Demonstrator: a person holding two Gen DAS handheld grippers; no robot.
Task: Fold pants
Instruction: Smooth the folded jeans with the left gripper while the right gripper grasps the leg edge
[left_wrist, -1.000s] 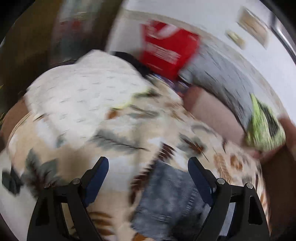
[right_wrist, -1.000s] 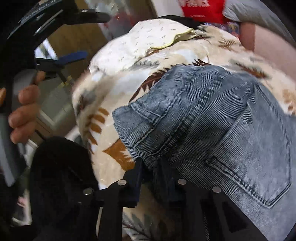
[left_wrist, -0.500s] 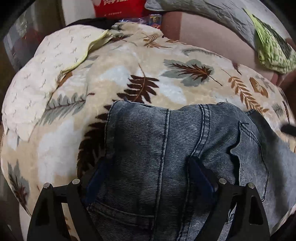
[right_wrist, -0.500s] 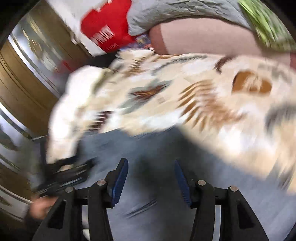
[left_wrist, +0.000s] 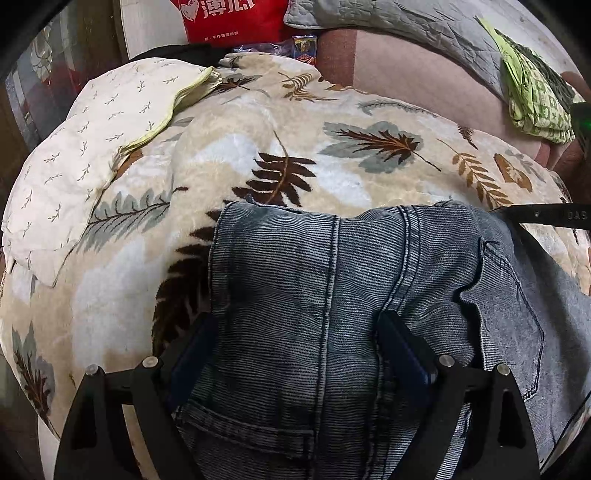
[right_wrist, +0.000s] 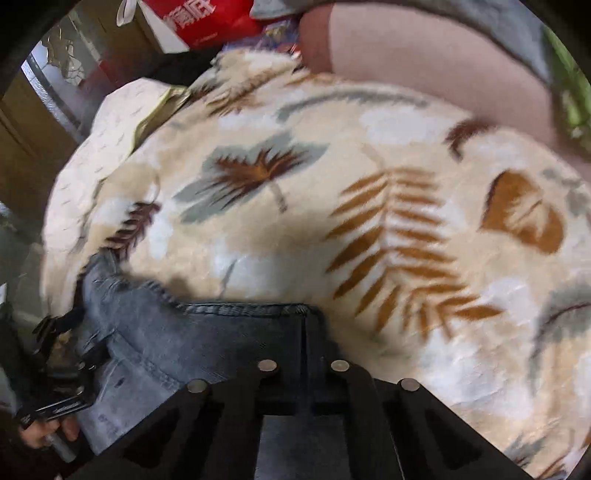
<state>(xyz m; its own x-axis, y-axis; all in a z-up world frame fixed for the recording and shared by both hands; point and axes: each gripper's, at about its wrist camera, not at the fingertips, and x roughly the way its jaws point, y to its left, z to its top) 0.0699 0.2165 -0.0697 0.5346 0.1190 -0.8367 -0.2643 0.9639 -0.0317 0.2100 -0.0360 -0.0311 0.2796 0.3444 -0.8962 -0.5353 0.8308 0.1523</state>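
Note:
The blue-grey denim pants (left_wrist: 332, 295) lie on a leaf-print blanket (left_wrist: 332, 155), waistband and back pocket toward me. My left gripper (left_wrist: 295, 339) is open, its two fingers set wide apart and pressed down onto the denim on either side of a seam. In the right wrist view the pants (right_wrist: 166, 339) lie at the lower left, and my right gripper (right_wrist: 304, 332) is shut at the edge of the denim; I cannot tell whether it pinches fabric. The right gripper's body also shows at the right edge of the left wrist view (left_wrist: 554, 218).
A white quilted pillow (left_wrist: 85, 147) lies at the left. A red bag (left_wrist: 229, 18), a grey quilt (left_wrist: 399, 26) and a green patterned cloth (left_wrist: 535, 99) sit at the back on a pink sofa (left_wrist: 413, 66). A wooden cabinet (right_wrist: 29, 129) stands at the left.
My left gripper swung down and settled open on the pants. My right gripper let go of the waistband, opened, swept right along the denim edge and shut again.

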